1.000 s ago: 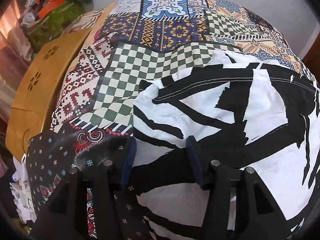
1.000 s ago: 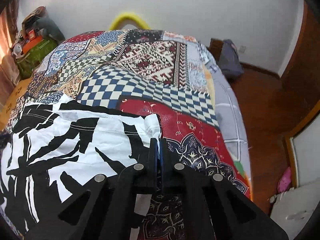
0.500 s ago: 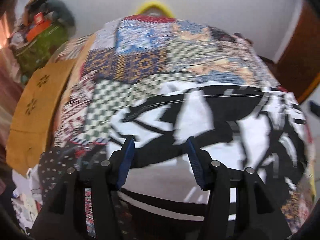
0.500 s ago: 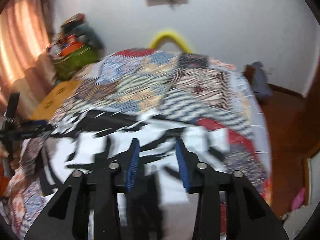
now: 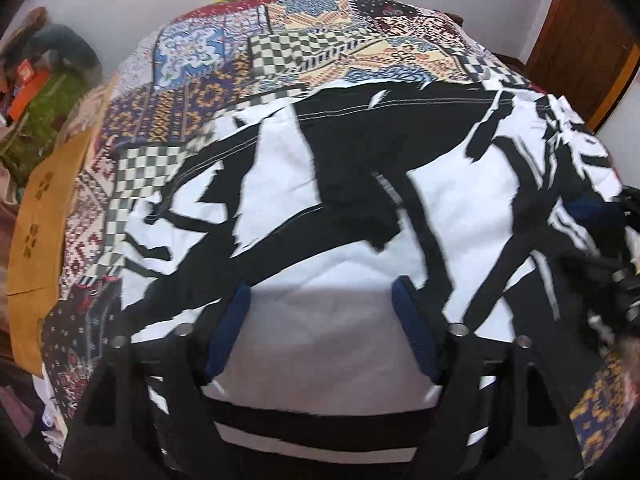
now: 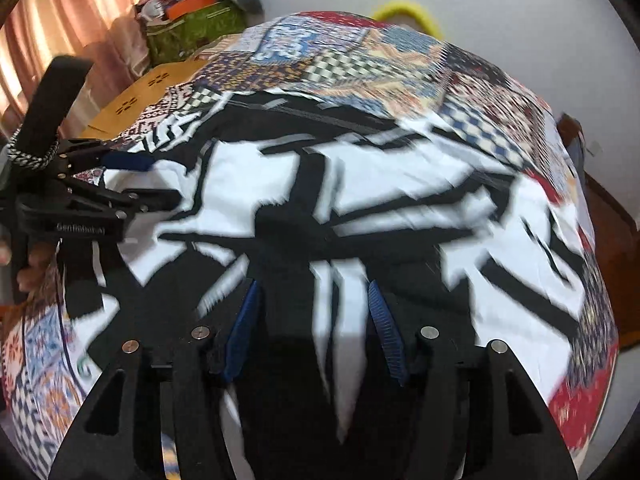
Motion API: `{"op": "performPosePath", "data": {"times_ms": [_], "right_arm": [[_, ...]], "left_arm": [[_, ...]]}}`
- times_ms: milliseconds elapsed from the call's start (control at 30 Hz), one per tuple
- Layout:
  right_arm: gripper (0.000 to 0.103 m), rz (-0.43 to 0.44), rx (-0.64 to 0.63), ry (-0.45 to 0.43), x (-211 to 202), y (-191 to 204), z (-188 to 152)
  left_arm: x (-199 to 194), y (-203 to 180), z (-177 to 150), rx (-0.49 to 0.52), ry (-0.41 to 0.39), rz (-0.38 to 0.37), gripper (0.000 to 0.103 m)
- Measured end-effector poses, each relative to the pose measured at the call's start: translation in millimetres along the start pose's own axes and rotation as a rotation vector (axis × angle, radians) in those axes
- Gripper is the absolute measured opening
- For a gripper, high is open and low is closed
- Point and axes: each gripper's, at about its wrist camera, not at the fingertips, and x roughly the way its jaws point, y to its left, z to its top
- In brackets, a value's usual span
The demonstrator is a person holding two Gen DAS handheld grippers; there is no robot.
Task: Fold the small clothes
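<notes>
A black-and-white patterned garment [image 5: 360, 208] lies spread flat on the patchwork bedspread [image 5: 304, 40]; it also fills the right wrist view [image 6: 360, 200]. My left gripper [image 5: 322, 300] is open and empty, its fingers just above the garment's near part. It also shows at the left edge of the right wrist view [image 6: 140, 178], over the garment's left end. My right gripper [image 6: 314, 300] is open and empty above the garment's middle. It shows blurred at the right edge of the left wrist view [image 5: 600, 232].
The patchwork bedspread [image 6: 360, 52] covers a bed. A wooden board [image 5: 44, 208] runs along its left side. A green bag with clutter [image 6: 188, 28] and pink curtains [image 6: 60, 20] stand at the far left. A yellow ring [image 6: 404, 14] lies behind the bed by the white wall.
My right gripper has opened, let go of the garment's corner and swung left over its middle. My left gripper stayed open and shifted right over the garment.
</notes>
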Motion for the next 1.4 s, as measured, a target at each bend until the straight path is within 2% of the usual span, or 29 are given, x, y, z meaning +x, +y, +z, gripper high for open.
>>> {"op": "performPosePath", "data": {"times_ms": [267, 333, 467, 500, 533, 700, 833, 967, 1133, 1267, 1400], "right_arm": [[0.054, -0.055, 0.143, -0.011, -32, -35, -55], [0.06, -0.068, 0.166, -0.01, -34, -39, -59], [0.06, -0.07, 0.236, -0.016, -44, -48, -77], [0.064, -0.081, 0.251, -0.013, -46, -49, -80], [0.066, -0.087, 0.261, -0.012, -47, -50, -83], [0.066, -0.108, 0.288, -0.019, -57, -49, -89], [0.066, -0.114, 0.277, -0.057, -70, -41, -84], [0.067, -0.087, 0.273, -0.135, -85, -26, -71], [0.067, -0.034, 0.215, -0.184, -82, 5, -52], [0.067, -0.034, 0.148, -0.164, -62, 29, -41], [0.067, -0.028, 0.136, -0.082, -25, 35, -44]], "left_arm": [[-12, 27, -33, -0.04, 0.001, 0.064, 0.081], [-17, 36, -41, -0.067, 0.004, 0.069, 0.081], [-29, 56, -62, -0.109, 0.008, 0.108, 0.081], [-30, 59, -66, -0.115, 0.01, 0.115, 0.081], [-33, 64, -71, -0.125, 0.011, 0.124, 0.081], [-49, 86, -92, -0.187, 0.015, 0.16, 0.081], [-68, 96, -99, -0.223, -0.009, 0.19, 0.081], [-91, 98, -102, -0.294, -0.055, 0.129, 0.081], [-98, 79, -114, -0.362, -0.032, -0.028, 0.081], [-90, 54, -121, -0.362, 0.005, -0.107, 0.081], [-79, 38, -129, -0.409, 0.07, -0.22, 0.081]]}}
